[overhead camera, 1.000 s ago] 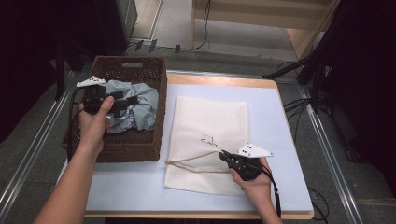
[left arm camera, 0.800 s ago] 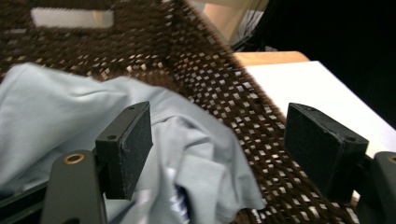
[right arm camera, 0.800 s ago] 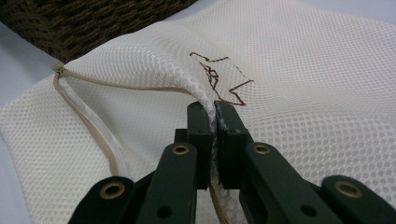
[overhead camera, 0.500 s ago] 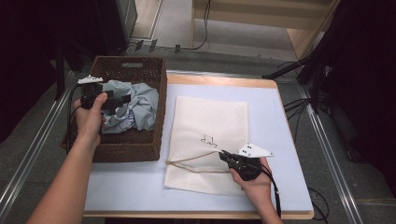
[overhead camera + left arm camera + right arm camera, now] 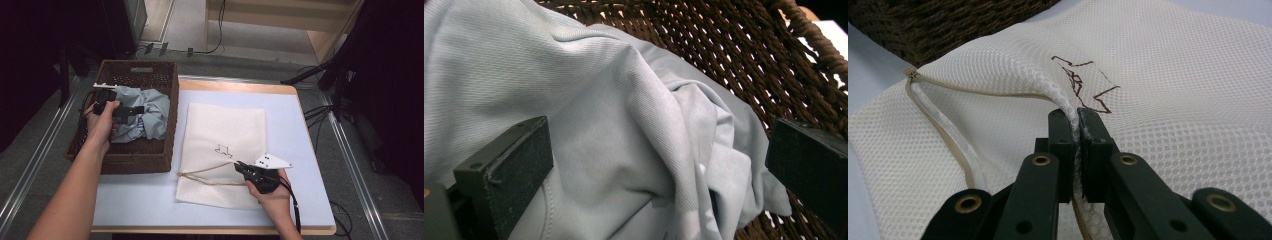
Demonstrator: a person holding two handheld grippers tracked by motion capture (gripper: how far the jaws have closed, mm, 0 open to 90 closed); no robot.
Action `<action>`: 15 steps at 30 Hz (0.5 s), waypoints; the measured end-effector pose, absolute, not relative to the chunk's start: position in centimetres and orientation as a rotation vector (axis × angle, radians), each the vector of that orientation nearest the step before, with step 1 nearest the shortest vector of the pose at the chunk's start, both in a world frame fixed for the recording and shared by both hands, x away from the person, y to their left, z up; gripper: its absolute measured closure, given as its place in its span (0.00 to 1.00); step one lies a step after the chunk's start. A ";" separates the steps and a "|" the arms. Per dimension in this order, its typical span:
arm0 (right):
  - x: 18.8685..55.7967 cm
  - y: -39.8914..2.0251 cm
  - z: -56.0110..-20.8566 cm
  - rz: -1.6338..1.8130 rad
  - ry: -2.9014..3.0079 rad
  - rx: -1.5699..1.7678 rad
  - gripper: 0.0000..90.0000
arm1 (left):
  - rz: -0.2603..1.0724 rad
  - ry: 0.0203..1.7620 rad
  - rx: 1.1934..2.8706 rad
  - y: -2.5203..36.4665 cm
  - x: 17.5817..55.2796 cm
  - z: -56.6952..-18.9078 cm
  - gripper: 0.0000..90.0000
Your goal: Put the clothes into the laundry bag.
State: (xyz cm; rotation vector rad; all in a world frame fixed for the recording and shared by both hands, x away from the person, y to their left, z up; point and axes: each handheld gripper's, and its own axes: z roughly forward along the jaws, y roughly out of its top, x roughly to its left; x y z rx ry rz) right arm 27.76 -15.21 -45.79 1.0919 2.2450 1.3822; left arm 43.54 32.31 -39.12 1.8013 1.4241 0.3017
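A crumpled grey-blue cloth (image 5: 152,114) lies in a brown wicker basket (image 5: 140,162) at the table's left. My left gripper (image 5: 135,109) hovers low over it inside the basket. Its jaws have just been opening and stand wide, with folds of the cloth (image 5: 599,100) between them and neither pad pressing. A white mesh bag (image 5: 225,130) lies flat on the table's middle. My right gripper (image 5: 241,166) is shut on a raised fold of the bag's (image 5: 1173,75) lower edge, close to the beige drawstring (image 5: 948,145).
The basket's woven wall (image 5: 734,45) rises just behind the cloth. The pale blue table top (image 5: 145,200) has bare room in front of the basket and to the bag's right. Cables and dark stands crowd the floor past the right edge.
My left gripper has sunk a little toward the cloth in the basket and its jaws have spread wider. The right gripper and the bag have stayed still.
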 end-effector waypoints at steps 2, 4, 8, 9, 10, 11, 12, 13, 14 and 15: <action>27.8 -15.2 -45.8 1.386 2.243 1.091 0.96 | 0.282 1.431 1.795 32.3 43.7 -39.3 0.00; 27.8 -15.2 -45.8 1.388 2.242 1.090 0.96 | 0.242 1.437 1.788 32.4 43.9 -39.6 0.00; 27.8 -15.3 -45.8 1.390 2.243 1.087 0.96 | 0.205 1.466 1.799 32.4 44.3 -40.2 0.00; 27.8 -15.3 -45.8 1.391 2.243 1.088 0.96 | 0.203 1.474 1.805 32.4 44.4 -40.2 0.00; 27.8 -15.3 -45.8 1.391 2.243 1.089 0.96 | 0.200 1.477 1.822 32.3 44.5 -40.4 0.00; 27.8 -15.3 -45.8 1.390 2.244 1.087 0.96 | 0.201 1.481 1.832 32.2 44.6 -40.6 0.00; 27.8 -15.2 -45.8 1.389 2.244 1.086 0.96 | 0.204 1.487 1.842 32.1 44.6 -40.8 0.00; 27.8 -15.2 -45.8 1.390 2.245 1.084 0.96 | 0.192 1.480 1.853 31.9 44.7 -41.0 0.00; 27.8 -15.3 -45.8 1.390 2.244 1.083 0.96 | 0.181 1.478 1.860 31.8 44.7 -41.2 0.00; 27.8 -15.3 -45.8 1.391 2.244 1.084 0.96 | 0.179 1.482 1.863 31.6 44.7 -41.3 0.00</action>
